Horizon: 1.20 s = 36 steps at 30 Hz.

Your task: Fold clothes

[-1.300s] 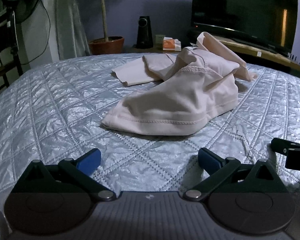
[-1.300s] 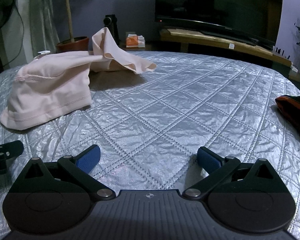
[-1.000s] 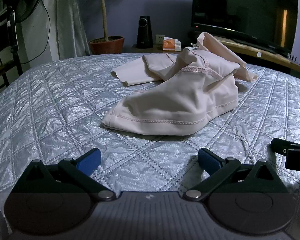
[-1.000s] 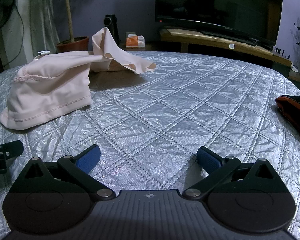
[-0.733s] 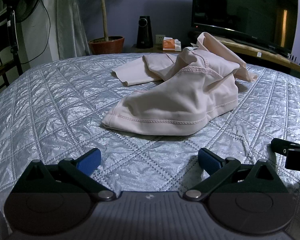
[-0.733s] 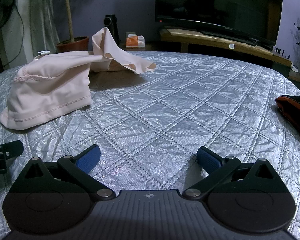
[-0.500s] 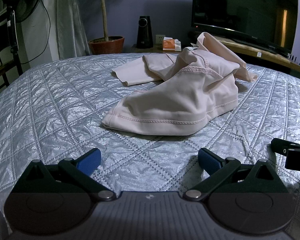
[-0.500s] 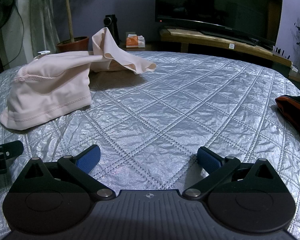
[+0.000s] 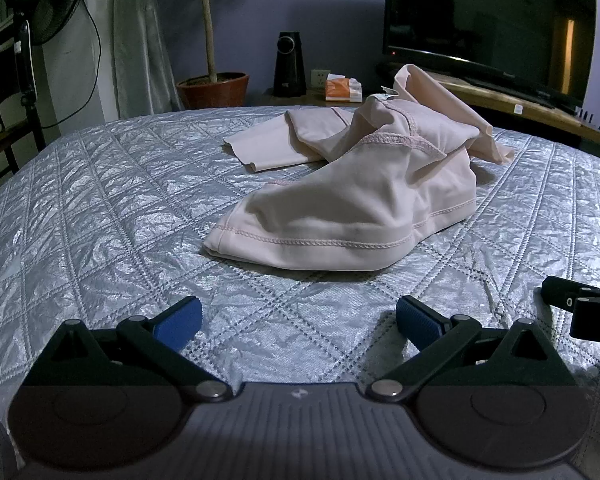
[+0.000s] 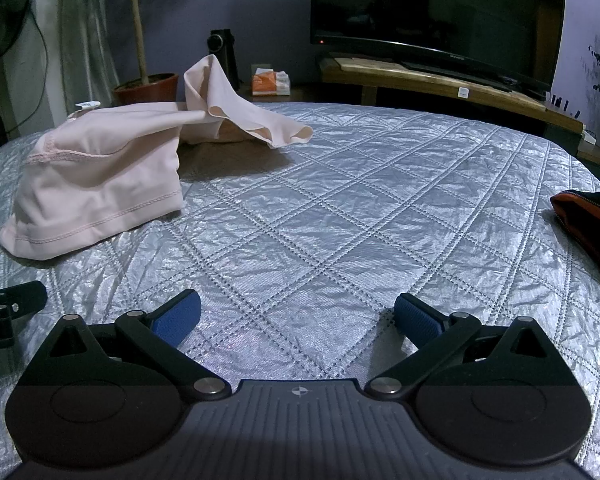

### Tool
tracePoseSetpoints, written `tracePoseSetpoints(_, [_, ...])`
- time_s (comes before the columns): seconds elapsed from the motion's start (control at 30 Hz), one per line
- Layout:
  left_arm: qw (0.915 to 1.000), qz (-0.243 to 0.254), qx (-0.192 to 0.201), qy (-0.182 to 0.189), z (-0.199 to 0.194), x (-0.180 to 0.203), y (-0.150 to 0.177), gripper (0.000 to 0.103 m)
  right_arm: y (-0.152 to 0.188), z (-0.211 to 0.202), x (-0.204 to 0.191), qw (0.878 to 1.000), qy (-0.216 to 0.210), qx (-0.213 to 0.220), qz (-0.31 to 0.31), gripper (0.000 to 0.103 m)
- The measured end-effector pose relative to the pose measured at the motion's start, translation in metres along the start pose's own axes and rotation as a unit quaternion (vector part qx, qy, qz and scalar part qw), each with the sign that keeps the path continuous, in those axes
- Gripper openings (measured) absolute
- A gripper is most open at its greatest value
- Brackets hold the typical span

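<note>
The pale pink garment (image 9: 340, 200) is seen crumpled toward the far side of the quilted bed (image 9: 100, 208), unfolded. Both the left tongs (image 9: 298, 318) and the right tongs (image 10: 296, 316) are held spread apart and empty near the bed's near edge. Nothing has been grasped yet; the stitched hem should probably be reached for and pulled flat first.

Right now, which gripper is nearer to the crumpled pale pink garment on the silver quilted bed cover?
Left. The left gripper faces the pale pink garment directly ahead; the right gripper sits off to its right, facing bare quilt.
</note>
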<state>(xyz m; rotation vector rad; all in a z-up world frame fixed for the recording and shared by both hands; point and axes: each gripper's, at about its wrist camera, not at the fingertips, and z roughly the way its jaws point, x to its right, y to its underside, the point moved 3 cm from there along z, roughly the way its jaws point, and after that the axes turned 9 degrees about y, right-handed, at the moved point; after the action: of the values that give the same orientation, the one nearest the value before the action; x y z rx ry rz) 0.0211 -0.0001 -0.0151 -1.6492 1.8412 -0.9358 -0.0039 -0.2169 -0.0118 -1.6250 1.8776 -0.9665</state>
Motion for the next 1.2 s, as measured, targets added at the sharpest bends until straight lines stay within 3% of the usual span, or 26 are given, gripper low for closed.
tracePoseSetpoints(1.2, [1.0,-0.001,-0.001,0.0,-0.0032,0.0001,0.0004,0.103,0.0,0.0002,0.0,1.0,0.0,0.0,0.0,0.103])
